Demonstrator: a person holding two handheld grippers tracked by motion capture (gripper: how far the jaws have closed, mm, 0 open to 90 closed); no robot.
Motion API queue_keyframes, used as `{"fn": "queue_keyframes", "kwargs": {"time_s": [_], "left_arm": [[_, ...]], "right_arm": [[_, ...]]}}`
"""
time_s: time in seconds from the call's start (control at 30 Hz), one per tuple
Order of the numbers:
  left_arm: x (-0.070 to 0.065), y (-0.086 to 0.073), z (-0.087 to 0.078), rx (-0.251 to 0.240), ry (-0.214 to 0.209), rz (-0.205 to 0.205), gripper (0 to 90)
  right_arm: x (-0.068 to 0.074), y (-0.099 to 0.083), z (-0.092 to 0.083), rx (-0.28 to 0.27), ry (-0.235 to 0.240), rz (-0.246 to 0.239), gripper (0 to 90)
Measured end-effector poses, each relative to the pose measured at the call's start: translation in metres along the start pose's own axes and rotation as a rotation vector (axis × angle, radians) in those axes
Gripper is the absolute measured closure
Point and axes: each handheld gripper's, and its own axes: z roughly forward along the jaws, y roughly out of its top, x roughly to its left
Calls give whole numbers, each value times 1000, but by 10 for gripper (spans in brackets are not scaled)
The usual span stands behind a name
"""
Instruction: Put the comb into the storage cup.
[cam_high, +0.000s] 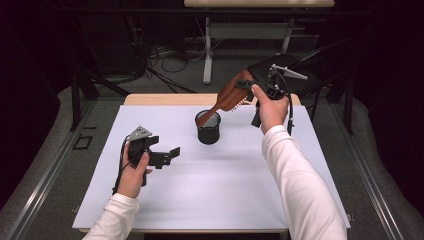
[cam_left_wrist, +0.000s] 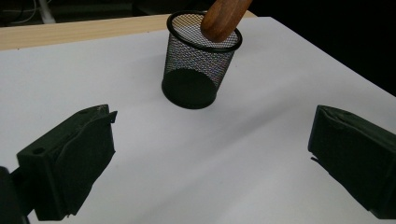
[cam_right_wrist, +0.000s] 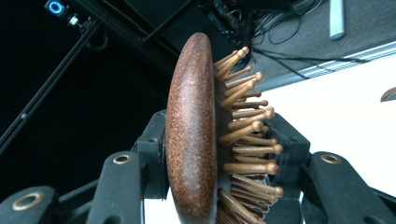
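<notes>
Light falls from overhead onto the white table (cam_high: 210, 190), which is the brightest thing in the room; everything around it sinks into near-black, with cables and frame legs behind barely readable. The high view is soft and slightly grainy. Shadows on the table are faint and short, the clearest a small one under the mesh cup (cam_left_wrist: 198, 60). In the left gripper view the near black tongs (cam_left_wrist: 205, 163) are dim, with little surface detail. In the right gripper view the hairbrush (cam_right_wrist: 194, 140) looms close, and the table behind it is blown out to plain white.
</notes>
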Motion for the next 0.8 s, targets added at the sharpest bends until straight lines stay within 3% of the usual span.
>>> {"fn": "queue_keyframes", "kwargs": {"time_s": [0.2,0.8], "left_arm": [[0,0,0,0,-1,0,5],[1,-1,1,-20,17,-6,5]], "right_arm": [[0,3,4,-22,-43,-4,491],[2,2,14,-35,-65,-8,491]]}}
